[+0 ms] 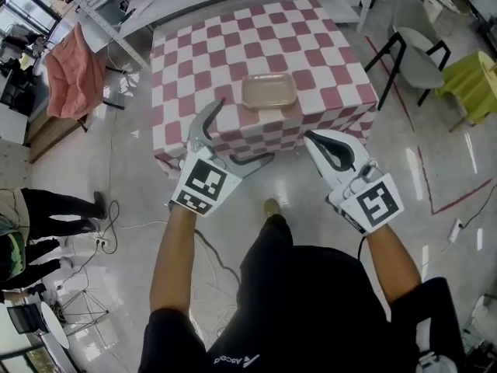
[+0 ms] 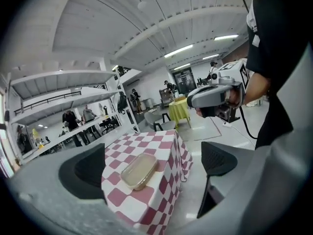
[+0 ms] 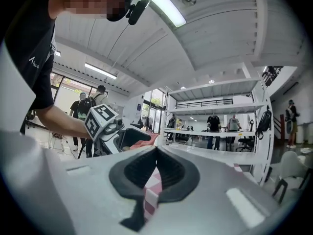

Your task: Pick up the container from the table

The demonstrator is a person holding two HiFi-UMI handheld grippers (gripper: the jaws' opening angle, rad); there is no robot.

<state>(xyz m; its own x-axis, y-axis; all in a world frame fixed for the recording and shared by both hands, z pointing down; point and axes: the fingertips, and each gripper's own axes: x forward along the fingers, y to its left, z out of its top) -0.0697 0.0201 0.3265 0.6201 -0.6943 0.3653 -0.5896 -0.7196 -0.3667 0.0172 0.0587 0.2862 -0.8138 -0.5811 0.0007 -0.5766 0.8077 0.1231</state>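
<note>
My left tool gapes wide, empty, short of the container lying on the tabletop; right tool is pinched together. I should straddle its near rim squarely before squeezing.

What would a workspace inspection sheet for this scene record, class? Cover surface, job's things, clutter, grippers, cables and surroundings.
Surface: table under a red-and-white checked cloth, flat.
Job's things: translucent beige rectangular plastic container, alone on the cloth, toward the near edge.
Clutter: nothing seen on the table.
Grippers: left gripper open, nothing between its jaws; right gripper shut, empty; both short of the container.
Cables: white cable loose on the floor; black cable trailing from the right gripper.
Surroundings: grey chairs, yellow-green covered table, orange cloth on a rack, bystanders at the left.
</note>
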